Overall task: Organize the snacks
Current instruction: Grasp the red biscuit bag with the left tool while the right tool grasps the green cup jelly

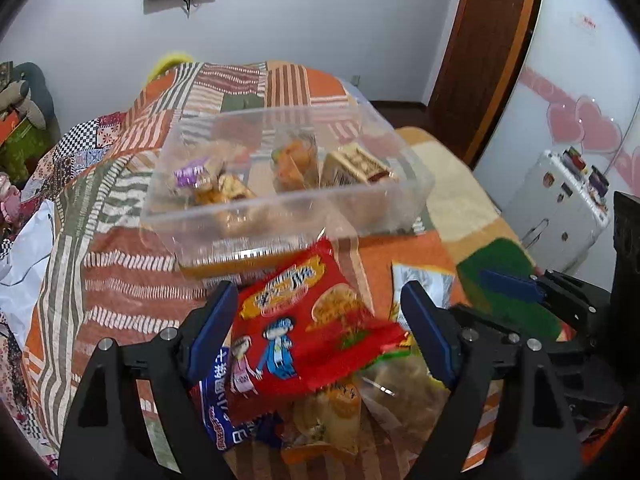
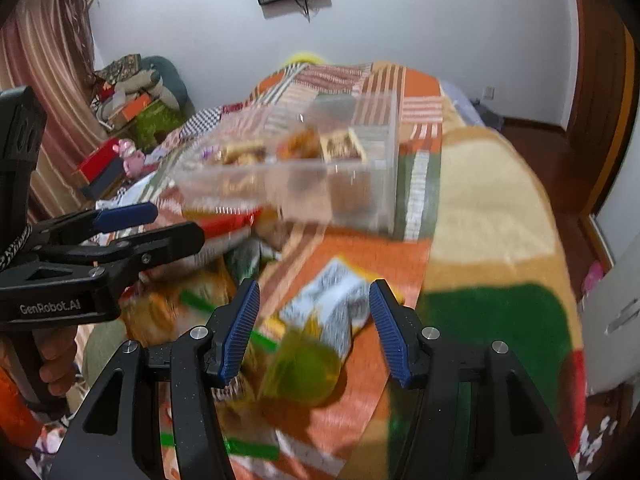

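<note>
My left tongs (image 1: 316,334) stand wide open over the snack pile on the bed (image 1: 132,288), and the red cracker packet (image 1: 308,328) lies right between the two blue pads without either pad pressing on it, so I hold nothing there. The packet's long axis runs from about 7 o'clock near me up to 1 o'clock, its far end pointing at the clear plastic bin (image 1: 288,204), which sits at 12 o'clock just beyond the packet and already carries a few wrapped snacks in its compartments. Under the red packet lie a blue wrapper (image 1: 218,404) at 7 o'clock and pale, blurred pastry packs toward 5 o'clock. My right tongs (image 2: 314,330) are partly open and also empty; a grey-and-yellow packet (image 2: 340,304) lies between and just beyond their tips, tilted toward 1 o'clock, with a yellow-green blurred wrapper (image 2: 304,372) closer in at 6 o'clock. The left tongs look nearer to the red packet, so I judge it is theirs to close on across its short width.
</note>
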